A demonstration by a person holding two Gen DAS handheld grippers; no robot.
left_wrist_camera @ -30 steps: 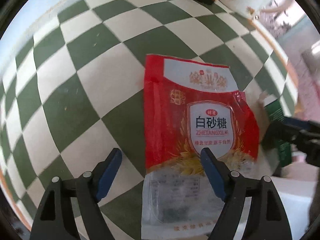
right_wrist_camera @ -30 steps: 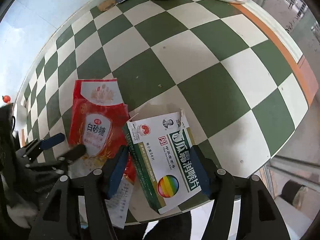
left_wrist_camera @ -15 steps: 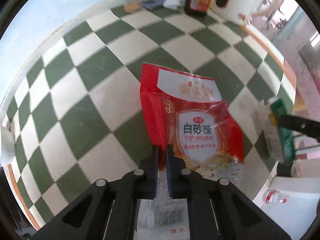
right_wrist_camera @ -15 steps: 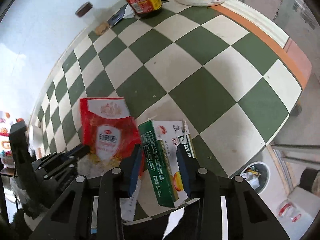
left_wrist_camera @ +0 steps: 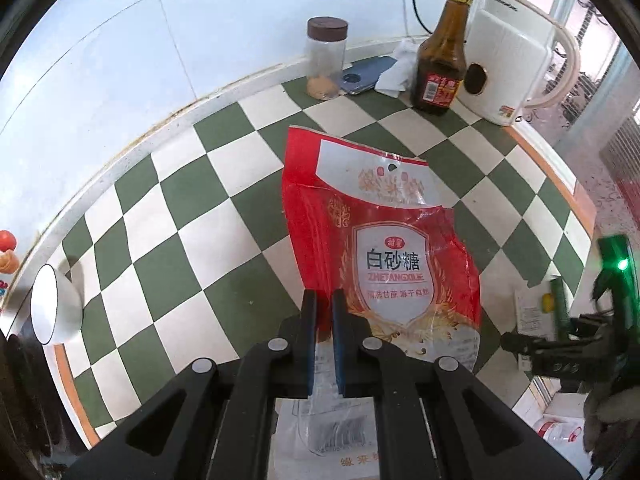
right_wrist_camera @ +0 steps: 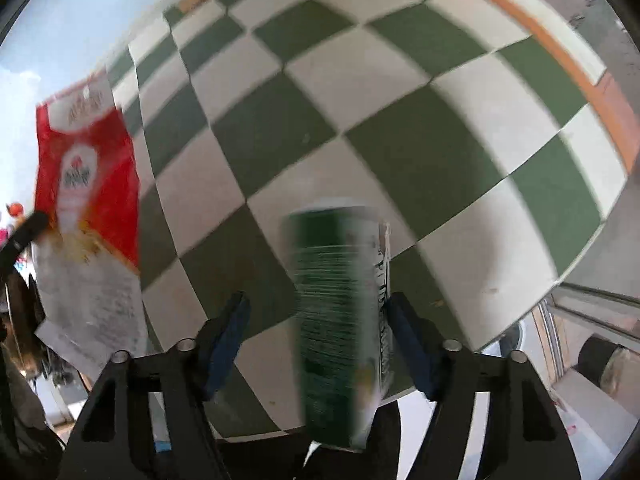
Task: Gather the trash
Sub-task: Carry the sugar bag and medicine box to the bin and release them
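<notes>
Near the front edge of the checkered surface [left_wrist_camera: 208, 240], the left tool [left_wrist_camera: 323, 300] is clamped on the red bag [left_wrist_camera: 380, 240], but the right tool [right_wrist_camera: 316, 328], just opening around the green box [right_wrist_camera: 336, 312] without pressing it, may drop it over that edge.

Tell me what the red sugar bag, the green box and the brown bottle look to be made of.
Red sugar bag: thin glossy plastic film, likely; it crinkles, shines, and has a see-through lower part.
Green box: printed cardboard, probably; flat faces and a ragged torn edge, though blurred.
Brown bottle: amber glass or hard plastic; translucent and shiny, which one is unclear.
</notes>
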